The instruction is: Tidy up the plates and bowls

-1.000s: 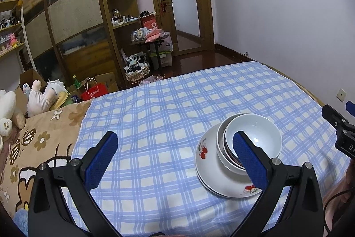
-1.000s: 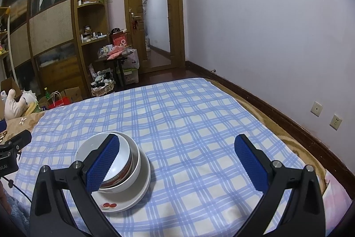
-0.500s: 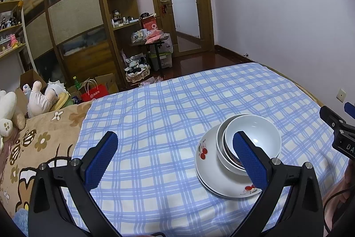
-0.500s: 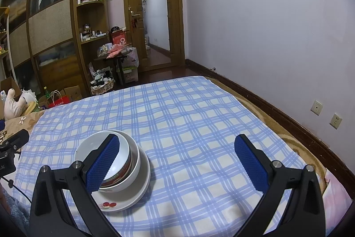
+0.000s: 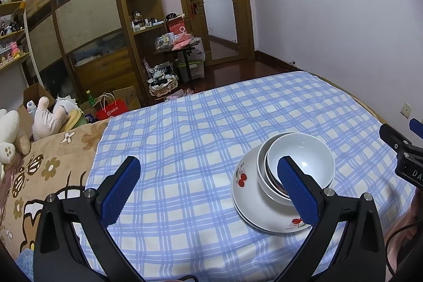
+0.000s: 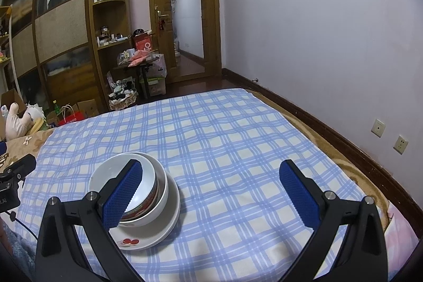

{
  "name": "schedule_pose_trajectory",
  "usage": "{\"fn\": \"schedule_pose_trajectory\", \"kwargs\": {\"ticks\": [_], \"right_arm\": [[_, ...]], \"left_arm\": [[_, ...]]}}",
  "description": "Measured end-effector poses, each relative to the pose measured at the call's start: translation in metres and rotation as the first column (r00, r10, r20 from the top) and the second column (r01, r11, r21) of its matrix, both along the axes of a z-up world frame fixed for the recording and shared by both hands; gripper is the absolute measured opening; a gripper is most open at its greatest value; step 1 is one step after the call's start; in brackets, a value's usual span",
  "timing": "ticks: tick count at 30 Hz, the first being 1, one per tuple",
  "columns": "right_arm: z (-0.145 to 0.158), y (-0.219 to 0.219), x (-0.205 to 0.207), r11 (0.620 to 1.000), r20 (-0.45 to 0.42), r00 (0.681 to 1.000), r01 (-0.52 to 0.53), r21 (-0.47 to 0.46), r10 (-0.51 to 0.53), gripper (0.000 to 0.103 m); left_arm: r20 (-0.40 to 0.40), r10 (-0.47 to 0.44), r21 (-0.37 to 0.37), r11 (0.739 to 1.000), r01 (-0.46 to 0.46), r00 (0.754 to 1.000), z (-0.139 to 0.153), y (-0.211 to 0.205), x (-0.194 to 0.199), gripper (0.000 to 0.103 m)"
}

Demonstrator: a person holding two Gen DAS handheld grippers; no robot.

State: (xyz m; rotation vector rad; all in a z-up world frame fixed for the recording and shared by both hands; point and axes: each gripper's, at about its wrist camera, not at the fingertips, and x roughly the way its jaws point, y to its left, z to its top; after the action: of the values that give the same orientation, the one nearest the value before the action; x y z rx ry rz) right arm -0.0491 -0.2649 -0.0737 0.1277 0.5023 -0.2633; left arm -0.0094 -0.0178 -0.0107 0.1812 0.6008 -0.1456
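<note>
Covering bed: blue checked cloth (image 5: pixel 201 144) | behind: wooden wardrobe (image 5: pixel 87 25), door (image 6: pixel 185 17)

- Blue checked bedsheet (image 5: pixel 198 139) over the bed
- Plush toys (image 5: pixel 47 115) beside a floral blanket (image 5: pixel 47 165)
- Red paper bag (image 5: pixel 112 110) on the floor
- Wooden door (image 6: pixel 185 17), shut

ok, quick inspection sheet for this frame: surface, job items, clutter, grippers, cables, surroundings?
Surface: blue checked sheet over a bed.
Job items: white bowl nested in further bowls on stacked cherry-print plates.
Clutter: nothing seen on the sheet; plush toys beside the bed.
Grippers: left gripper open, empty; right gripper open, empty; neither touches the dishes.
Cables: black cable by the left gripper.
Surroundings: wooden wardrobe, door, wall sockets.
</note>
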Motion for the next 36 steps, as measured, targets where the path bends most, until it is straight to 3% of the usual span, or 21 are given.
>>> {"fn": "schedule_pose_trajectory", "kwargs": {"ticks": [36], "right_arm": [[0.0012,0.0013,0.0005,1.0,-0.003,1.0,-0.001,-0.003,0.001,0.103]], "left_arm": [[-0.01,-0.004,0.004,1.0,0.004,1.0,-0.0078,0.0009,-0.0014,0.102]]}}
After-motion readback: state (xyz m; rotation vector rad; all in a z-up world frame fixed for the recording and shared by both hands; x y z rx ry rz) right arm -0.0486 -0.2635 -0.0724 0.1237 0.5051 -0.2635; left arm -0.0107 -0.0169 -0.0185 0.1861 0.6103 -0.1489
